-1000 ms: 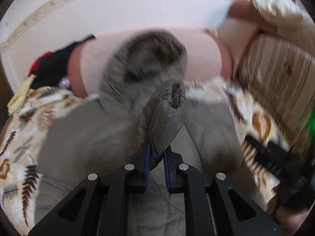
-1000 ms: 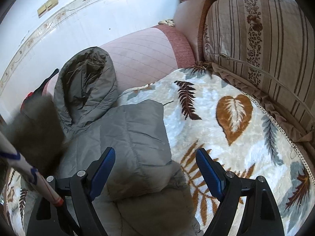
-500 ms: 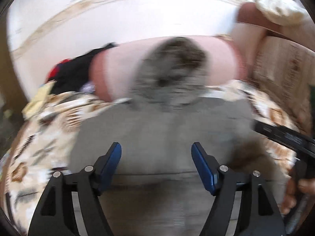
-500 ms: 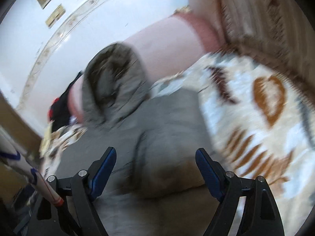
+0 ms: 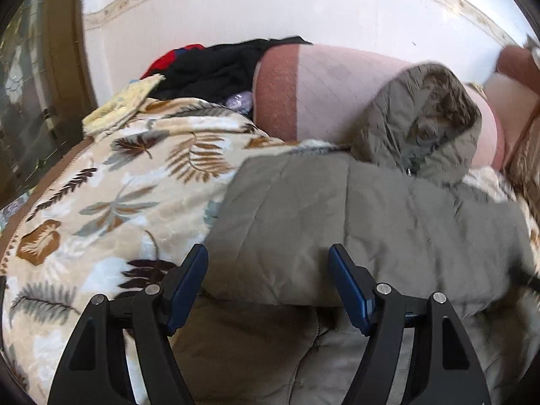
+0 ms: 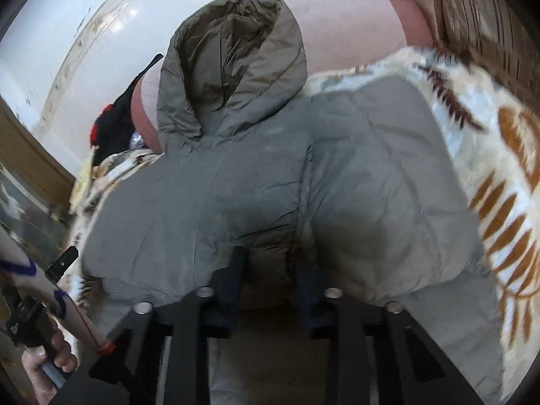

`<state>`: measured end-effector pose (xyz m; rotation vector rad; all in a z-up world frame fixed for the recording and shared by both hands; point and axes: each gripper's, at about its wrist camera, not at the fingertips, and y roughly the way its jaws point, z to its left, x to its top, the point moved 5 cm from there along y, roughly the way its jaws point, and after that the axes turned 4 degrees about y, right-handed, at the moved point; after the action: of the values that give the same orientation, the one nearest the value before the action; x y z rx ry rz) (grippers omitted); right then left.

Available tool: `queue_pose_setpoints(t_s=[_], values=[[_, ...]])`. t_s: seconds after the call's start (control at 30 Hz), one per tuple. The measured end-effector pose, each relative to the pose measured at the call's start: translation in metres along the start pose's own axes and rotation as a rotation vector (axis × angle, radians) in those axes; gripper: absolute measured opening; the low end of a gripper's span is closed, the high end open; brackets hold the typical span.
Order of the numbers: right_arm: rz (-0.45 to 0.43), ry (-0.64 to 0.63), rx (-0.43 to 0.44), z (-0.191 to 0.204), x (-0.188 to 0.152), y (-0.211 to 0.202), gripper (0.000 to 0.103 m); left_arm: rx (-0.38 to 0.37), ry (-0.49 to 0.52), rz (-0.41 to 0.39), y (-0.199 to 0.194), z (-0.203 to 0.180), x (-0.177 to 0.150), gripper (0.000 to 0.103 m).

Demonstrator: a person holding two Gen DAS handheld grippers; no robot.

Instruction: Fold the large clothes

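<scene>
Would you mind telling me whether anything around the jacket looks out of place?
The jacket lies neatly; only the dark clothes heaped behind the pink bolster look untidy.

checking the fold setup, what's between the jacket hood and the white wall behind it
A pink bolster cushion lies between the hood and the wall; the hood leans on it. Both wrist views show this.
</scene>
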<state>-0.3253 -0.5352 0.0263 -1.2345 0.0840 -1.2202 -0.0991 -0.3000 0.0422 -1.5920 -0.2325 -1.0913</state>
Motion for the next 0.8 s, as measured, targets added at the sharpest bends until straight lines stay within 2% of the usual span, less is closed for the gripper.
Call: queue_pose_setpoints(t_s=[0.1, 0.13, 0.2, 0.33, 0.4, 0.47, 0.57, 0.6, 0.67, 0.73, 0.8], values=[[-0.050, -0.060, -0.159, -0.006, 0.006, -0.009, 0.024, -0.040, 0.039, 0.085, 0.018, -0.016, -0.014, 0.073], [-0.046, -0.070, -0.189, -0.008, 0.005, -0.007, 0.024, -0.037, 0.047, 0.087, 0.019, -0.019, -0.015, 0.073], [0.003, -0.072, -0.212, -0.014, 0.000, 0.006, 0.025, -0.011, 0.082, 0.075, 0.019, -0.024, -0.015, 0.073], [-0.010, -0.116, -0.277, -0.010, -0.003, 0.010, 0.033, 0.002, 0.110, 0.068, 0.017, -0.026, -0.017, 0.073], [-0.027, -0.111, -0.299, -0.008, -0.001, 0.002, 0.052, 0.032, 0.116, 0.040, 0.008, -0.022, -0.013, 0.073], [-0.071, -0.061, -0.307, -0.010, 0.004, -0.016, 0.053, 0.040, 0.114, -0.011, -0.007, -0.022, -0.005, 0.073], [-0.171, -0.048, -0.371, -0.009, 0.012, -0.043, 0.054, 0.045, 0.121, -0.089, -0.028, -0.026, 0.003, 0.073], [-0.219, -0.057, -0.377, -0.004, 0.015, -0.052, 0.054, 0.032, 0.128, -0.104, -0.031, -0.030, 0.004, 0.073], [-0.279, -0.089, -0.307, 0.013, 0.015, -0.061, 0.054, 0.004, 0.145, -0.103, -0.032, -0.041, 0.003, 0.073], [-0.296, -0.161, -0.267, 0.031, 0.010, -0.059, 0.054, -0.017, 0.170, -0.083, -0.026, -0.051, -0.002, 0.073], [-0.289, -0.232, -0.272, 0.043, 0.005, -0.046, 0.054, -0.009, 0.190, -0.064, -0.017, -0.058, -0.008, 0.073]])
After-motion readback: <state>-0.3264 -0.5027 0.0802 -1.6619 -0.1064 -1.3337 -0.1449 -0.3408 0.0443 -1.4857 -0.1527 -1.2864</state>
